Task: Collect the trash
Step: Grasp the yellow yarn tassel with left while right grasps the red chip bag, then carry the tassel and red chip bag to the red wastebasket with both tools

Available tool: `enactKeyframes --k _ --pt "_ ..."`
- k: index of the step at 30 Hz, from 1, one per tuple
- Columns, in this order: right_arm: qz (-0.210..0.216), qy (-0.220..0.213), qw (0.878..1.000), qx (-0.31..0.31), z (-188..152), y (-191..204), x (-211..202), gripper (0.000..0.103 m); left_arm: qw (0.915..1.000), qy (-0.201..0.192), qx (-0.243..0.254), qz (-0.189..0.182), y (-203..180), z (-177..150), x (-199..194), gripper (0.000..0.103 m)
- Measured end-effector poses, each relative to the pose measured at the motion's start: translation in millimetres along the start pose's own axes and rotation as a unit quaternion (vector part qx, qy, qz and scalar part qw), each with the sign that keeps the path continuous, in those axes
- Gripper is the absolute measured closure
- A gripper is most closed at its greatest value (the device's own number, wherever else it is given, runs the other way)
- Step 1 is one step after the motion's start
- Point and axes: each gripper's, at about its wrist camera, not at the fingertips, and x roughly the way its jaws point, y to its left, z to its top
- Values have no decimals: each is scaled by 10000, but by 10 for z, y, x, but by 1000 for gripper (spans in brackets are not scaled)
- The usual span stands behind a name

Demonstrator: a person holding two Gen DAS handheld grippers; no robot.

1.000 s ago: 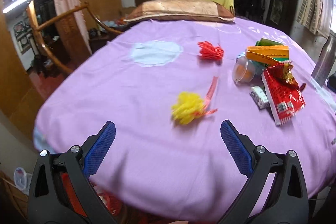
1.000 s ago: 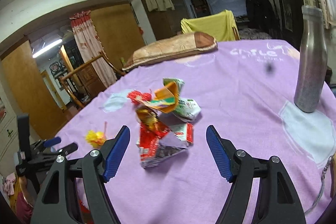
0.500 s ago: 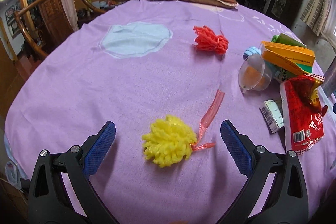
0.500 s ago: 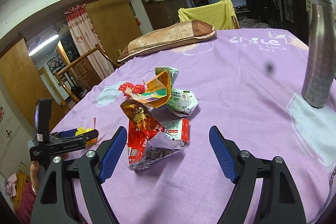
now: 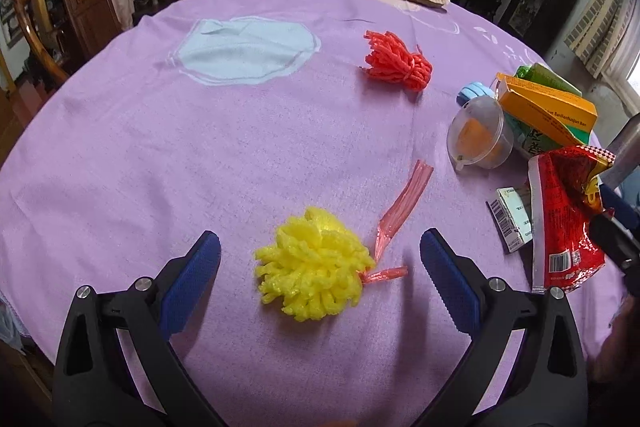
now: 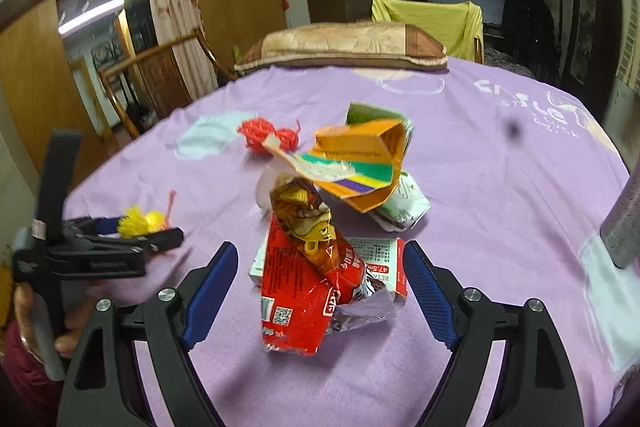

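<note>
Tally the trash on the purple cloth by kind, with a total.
Foam net balls: 2 (yellow, red)
Snack wrappers: 2 (red, green-white)
Boxes: 2 (orange, small white)
Plastic cup: 1
Total: 7

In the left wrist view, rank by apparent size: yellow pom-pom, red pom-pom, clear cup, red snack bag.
1. yellow pom-pom, though it lies nearest the camera
2. red snack bag
3. red pom-pom and clear cup: alike, unranked

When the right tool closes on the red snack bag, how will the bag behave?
The red snack bag looks crumpled and torn open, so it will probably crush and feel light. Its glossy foil may slip between the pads. It leans on a small white box, which might shift too.
</note>
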Motion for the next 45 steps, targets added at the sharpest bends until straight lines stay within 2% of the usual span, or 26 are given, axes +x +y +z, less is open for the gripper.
enactKeyframes --k 2,3,4,5,10,15,24,30,45 --pt "-1 119 9999 -86 -26 22 54 38 10000 -29 -30 -54 9 -4 -8 7" --pt "31 147 9998 -140 -35 29 58 67 10000 -40 -18 -80 8 -5 -12 7" --pt "153 160 9996 -146 -43 30 54 83 9999 -51 -9 -90 2 -7 -16 7" --pt "329 91 9994 -29 -47 4 17 84 9999 -61 -4 -91 -3 -7 -18 7" --pt "562 -505 9968 241 -47 -109 -248 84 9995 -311 53 -13 -21 -18 -90 12" --pt "663 -508 9949 573 -31 -261 -268 84 9989 -399 236 121 -89 -52 -126 29" --pt "772 -639 9930 627 -59 -289 -346 83 9984 -353 388 210 -110 -148 -118 56" --pt "973 -944 9883 695 -53 -348 -487 83 9975 -609 336 154 -89 -129 -374 57" --pt "893 -1575 9820 539 11 -254 -1176 83 9915 -1248 333 148 -82 -171 -1111 57"
